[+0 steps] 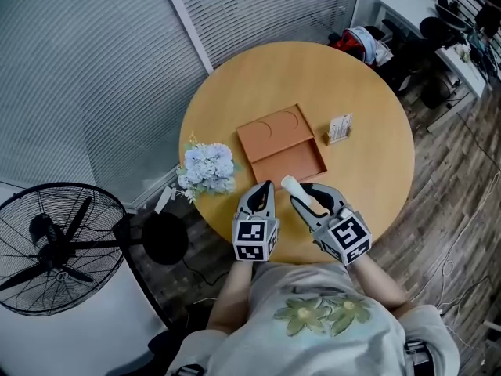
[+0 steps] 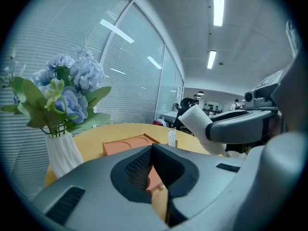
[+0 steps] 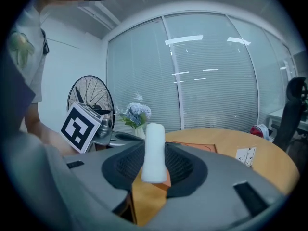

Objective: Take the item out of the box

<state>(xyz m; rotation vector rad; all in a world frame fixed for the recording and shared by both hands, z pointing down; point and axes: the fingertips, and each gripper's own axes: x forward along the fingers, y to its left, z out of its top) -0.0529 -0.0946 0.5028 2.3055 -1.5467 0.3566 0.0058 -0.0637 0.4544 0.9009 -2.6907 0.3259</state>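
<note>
The orange box stands open on the round wooden table [image 1: 368, 92], its shallow tray [image 1: 254, 169] nearest me and its lid [image 1: 272, 130] lying behind it. A white cylindrical item [image 1: 296, 188] is held above the table's near edge with my right gripper [image 1: 313, 198] shut on it. In the right gripper view the white item [image 3: 155, 150] stands upright between the pads of the gripper [image 3: 154, 165]. My left gripper [image 1: 266, 188] hovers just left of it, jaws together with nothing in them. The left gripper view shows its own gripper [image 2: 154, 150], the box [image 2: 126, 146] and the white item [image 2: 199, 121].
A white vase of blue flowers [image 1: 207, 168] stands at the table's left edge, close to my left gripper. A small card [image 1: 340, 128] stands right of the box. A floor fan [image 1: 55, 245] is at the lower left, and a red bag [image 1: 356, 41] lies behind the table.
</note>
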